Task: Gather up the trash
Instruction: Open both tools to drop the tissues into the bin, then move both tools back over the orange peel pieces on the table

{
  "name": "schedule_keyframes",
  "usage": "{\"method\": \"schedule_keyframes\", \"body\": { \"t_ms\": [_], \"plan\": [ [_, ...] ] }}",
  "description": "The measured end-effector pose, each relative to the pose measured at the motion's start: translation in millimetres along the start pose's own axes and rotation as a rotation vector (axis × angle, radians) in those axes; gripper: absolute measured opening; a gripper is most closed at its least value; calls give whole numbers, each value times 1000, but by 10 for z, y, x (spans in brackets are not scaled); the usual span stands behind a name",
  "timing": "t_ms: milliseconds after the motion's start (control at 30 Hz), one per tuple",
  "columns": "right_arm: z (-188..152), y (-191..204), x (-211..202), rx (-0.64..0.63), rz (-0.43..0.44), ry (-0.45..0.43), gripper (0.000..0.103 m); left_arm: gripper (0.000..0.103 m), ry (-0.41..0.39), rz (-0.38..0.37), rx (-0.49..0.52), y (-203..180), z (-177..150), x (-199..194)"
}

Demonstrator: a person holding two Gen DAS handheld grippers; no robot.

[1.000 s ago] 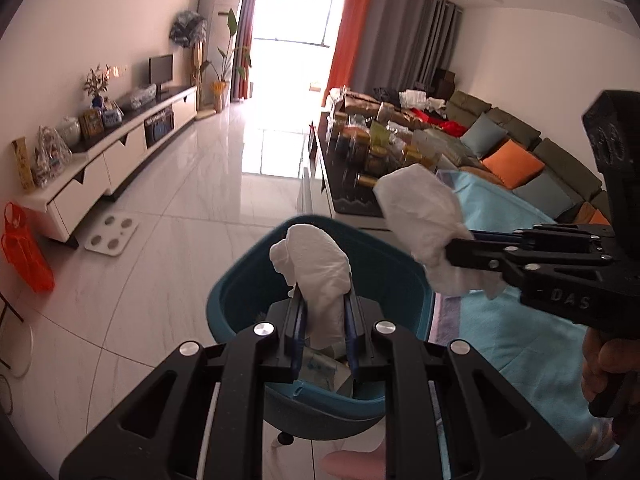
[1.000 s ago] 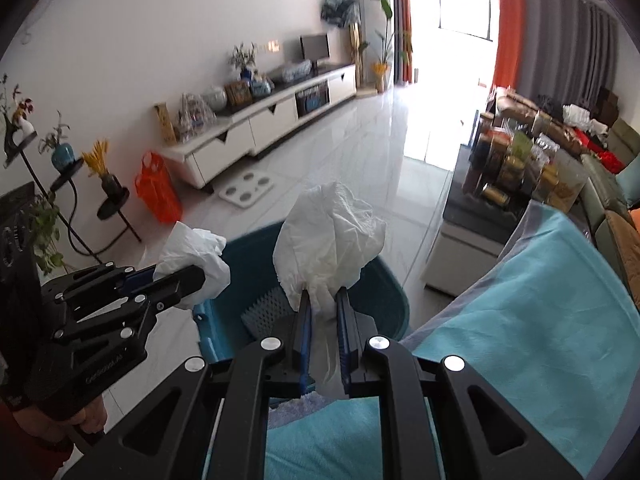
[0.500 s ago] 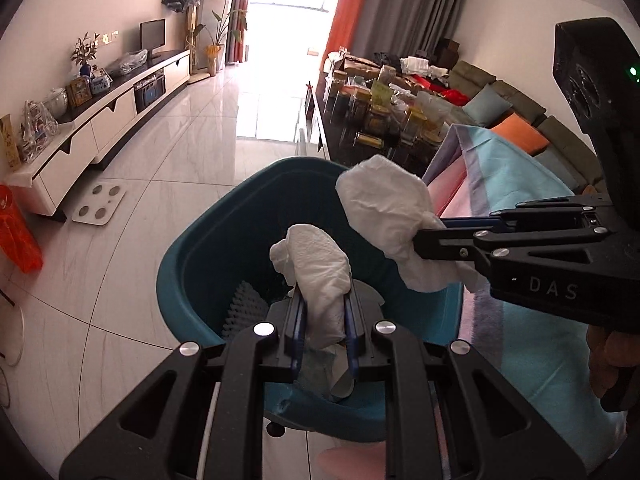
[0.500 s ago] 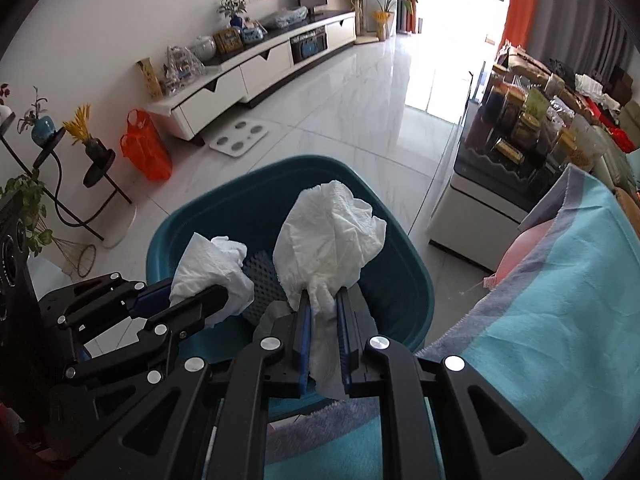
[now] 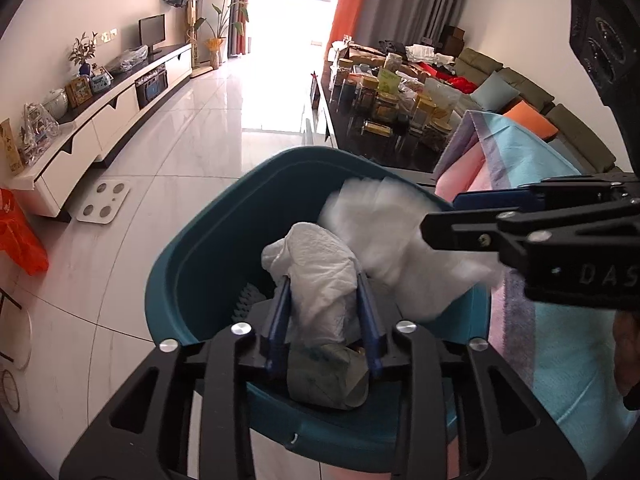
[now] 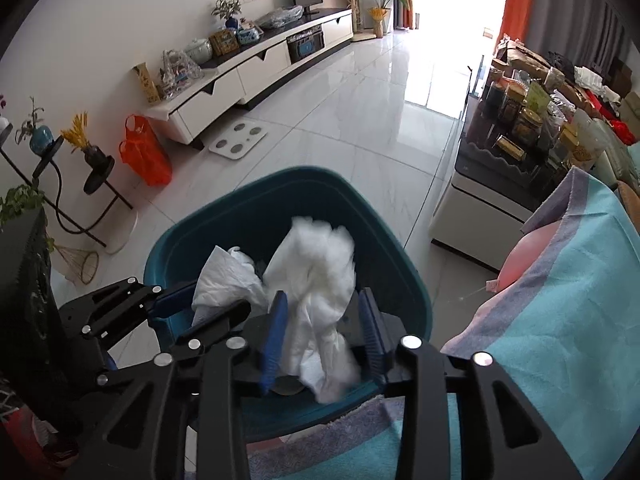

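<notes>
your right gripper (image 6: 322,332) opens over the teal bin (image 6: 336,188); its blurred tissue wad (image 6: 320,280) hangs loose between the jaws. your left gripper (image 5: 324,312) is opening too, its crumpled tissue (image 5: 320,268) between the blue pads, hiding the bin's bottom. a blue towel (image 6: 560,300) lies just beside the bin.

Right tissue (image 6: 316,280) is motion-blurred in both views, edges smeared. Bin (image 5: 192,264): floor mostly hidden by tissues and gripper frames; a ribbed white thing (image 5: 246,300) pokes out at the bottom, can't tell what. Crumpled greenish scrap (image 5: 328,376) under left tissue (image 5: 320,280), partly covered, unclear what it is. Right gripper (image 5: 448,216) cut off at frame edge; hand (image 5: 626,356) behind it only a sliver. Jar labels on the table (image 6: 480,192) too small to read.
</notes>
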State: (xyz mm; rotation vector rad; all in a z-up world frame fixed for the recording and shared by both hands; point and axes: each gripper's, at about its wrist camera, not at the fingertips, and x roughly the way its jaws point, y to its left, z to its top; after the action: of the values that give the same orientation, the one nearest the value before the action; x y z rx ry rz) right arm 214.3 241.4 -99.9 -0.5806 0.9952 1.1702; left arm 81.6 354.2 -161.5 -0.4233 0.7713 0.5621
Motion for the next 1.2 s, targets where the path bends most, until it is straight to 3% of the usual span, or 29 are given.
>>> {"method": "schedule_keyframes", "body": {
  "t_ms": [67,133,233,400,600,833,1000,1200],
  "plan": [
    [19,-31,-20,9,11,-9,37,50,-7,9,2,-4,24,7],
    [24,-46,-64,20,12,-25,40,51,-18,21,11,1,28,-15],
    [25,-78,-114,35,26,-42,45,78,-41,25,3,2,43,-60],
    [-4,-125,-300,44,10,-95,45,80,-76,48,-15,31,83,-177],
    [-117,-208,-608,59,0,-171,58,95,-144,62,-29,75,109,-501],
    [-326,-318,-905,78,-21,-261,84,97,-214,77,-31,-23,151,-931],
    [-534,-397,-1188,87,-67,-342,97,97,-266,61,-9,-174,178,-1268],
    [-855,-496,-1542,104,-123,-423,96,97,-354,25,30,-474,261,-1719]
  ]
}}
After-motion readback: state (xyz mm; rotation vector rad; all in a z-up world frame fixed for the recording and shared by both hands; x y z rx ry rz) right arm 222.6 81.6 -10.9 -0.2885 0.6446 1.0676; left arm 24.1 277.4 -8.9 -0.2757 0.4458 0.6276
